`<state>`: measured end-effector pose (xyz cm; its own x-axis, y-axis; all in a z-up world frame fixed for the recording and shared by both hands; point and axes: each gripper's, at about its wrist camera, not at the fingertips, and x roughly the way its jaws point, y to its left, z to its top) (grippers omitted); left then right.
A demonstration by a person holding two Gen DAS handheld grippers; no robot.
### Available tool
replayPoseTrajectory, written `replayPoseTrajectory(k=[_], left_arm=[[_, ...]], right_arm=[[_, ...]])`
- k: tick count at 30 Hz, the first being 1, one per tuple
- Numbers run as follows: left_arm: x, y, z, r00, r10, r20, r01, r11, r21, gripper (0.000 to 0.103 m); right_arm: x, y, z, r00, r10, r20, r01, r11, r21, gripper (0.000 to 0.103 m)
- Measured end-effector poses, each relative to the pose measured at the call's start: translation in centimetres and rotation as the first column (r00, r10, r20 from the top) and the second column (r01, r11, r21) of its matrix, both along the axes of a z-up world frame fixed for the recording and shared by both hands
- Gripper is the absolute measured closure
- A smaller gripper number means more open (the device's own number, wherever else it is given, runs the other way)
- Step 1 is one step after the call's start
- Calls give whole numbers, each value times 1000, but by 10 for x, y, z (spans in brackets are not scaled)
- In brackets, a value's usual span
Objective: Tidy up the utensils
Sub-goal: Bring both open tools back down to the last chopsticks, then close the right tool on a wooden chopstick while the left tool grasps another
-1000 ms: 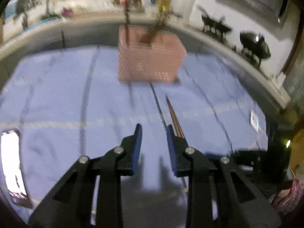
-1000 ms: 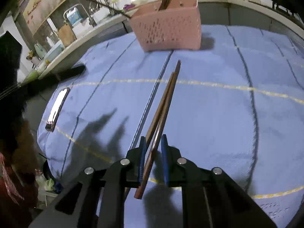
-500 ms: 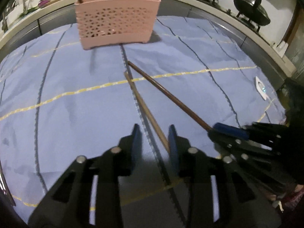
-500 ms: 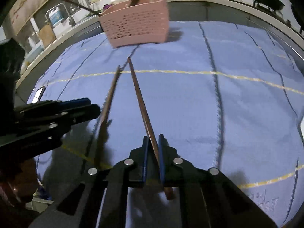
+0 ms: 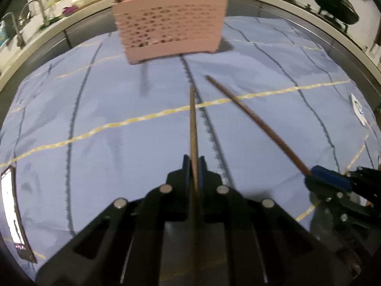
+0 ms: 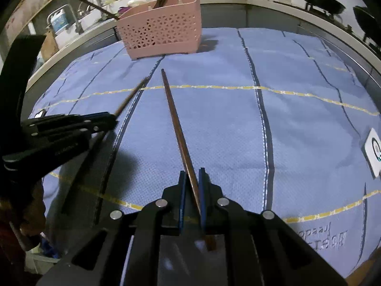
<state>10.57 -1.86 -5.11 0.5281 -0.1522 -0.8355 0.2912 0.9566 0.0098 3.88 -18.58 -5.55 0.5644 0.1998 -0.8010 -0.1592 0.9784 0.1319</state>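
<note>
Wooden chopsticks, 2: left gripper (image 5: 194,165) jaws clamp 1 chopstick (image 5: 193,124), right gripper (image 6: 191,178) jaws the other chopstick (image 6: 177,128).

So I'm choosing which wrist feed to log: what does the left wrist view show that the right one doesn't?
Only the left wrist view shows the lit phone along the cloth's left edge and the left gripper head-on, shut on the lighter chopstick. Only the right wrist view shows the embroidered lettering and the right gripper head-on, shut on the darker chopstick. Both show the pink basket, the blue cloth, both chopsticks and the white device.
</note>
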Motion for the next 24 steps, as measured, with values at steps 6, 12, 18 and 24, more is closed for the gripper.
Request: replayPoseTrajectory(k=[6,12,18,24], left_arm=[[-4,5,-3,1000,11,28,-12,999,31,96],[-3,2,-5,1000,19,23,-20,999,34,96],[-4,2,-5,999,24,24,-25,999,39,96],[-4,2,-6,999,23,25,-24,999,40,96]], right_arm=[[-1,2,0,1000,-15,-2,15,1000,-5,92],[-2,3,0,1000,-22,3,22,1000,-4,92],[-2,3,0,1000,-25,1,25,1000,-5,92],[-1,3,0,1000,-25,1,25,1000,-3,92]])
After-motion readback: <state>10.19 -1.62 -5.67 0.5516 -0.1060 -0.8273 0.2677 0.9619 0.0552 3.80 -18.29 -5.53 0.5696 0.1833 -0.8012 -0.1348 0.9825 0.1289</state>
